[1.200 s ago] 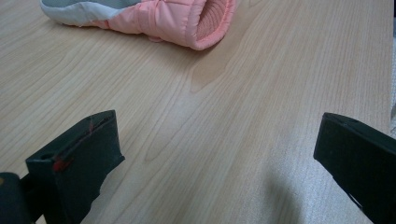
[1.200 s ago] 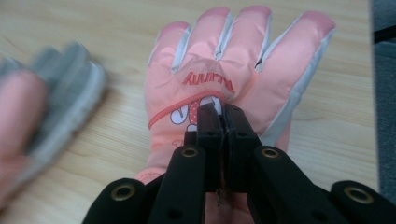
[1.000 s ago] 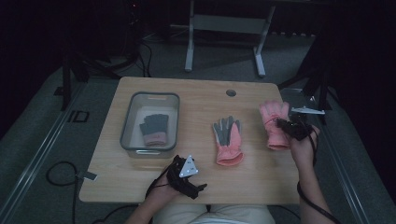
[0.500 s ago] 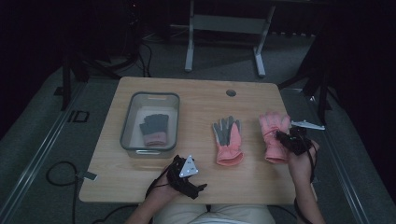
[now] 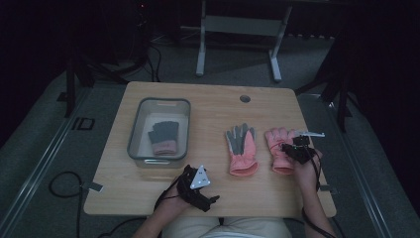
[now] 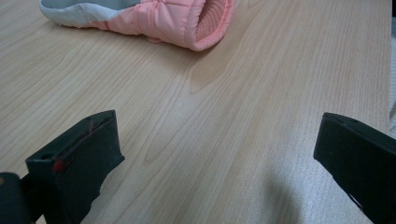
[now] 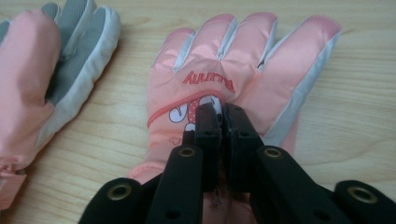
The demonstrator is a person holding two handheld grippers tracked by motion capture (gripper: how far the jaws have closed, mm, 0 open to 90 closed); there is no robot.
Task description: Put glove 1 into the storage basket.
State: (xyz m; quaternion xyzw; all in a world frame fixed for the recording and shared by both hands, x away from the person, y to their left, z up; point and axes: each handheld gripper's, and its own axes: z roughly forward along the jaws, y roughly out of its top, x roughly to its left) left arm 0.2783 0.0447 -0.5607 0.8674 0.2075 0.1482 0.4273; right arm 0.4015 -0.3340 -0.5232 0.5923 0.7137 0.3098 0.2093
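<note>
Since a second ago the right tongs (image 7: 223,116) have carried the pink glove (image 7: 243,74) toward the person and down onto the surface (image 5: 213,106), beside its mate (image 5: 241,151). They look pinched on its back fabric. The left tongs (image 5: 198,186) rest open nearby. Lifting by so little fabric could let it slip. Farther off, the bin (image 5: 136,129) holds a dark glove (image 5: 163,138).

The high view is dim and grainy, the room around the surface (image 5: 218,106) almost black; both gripper views are bright and evenly lit. Soft shadows fall; nearest jaws blur slightly.
</note>
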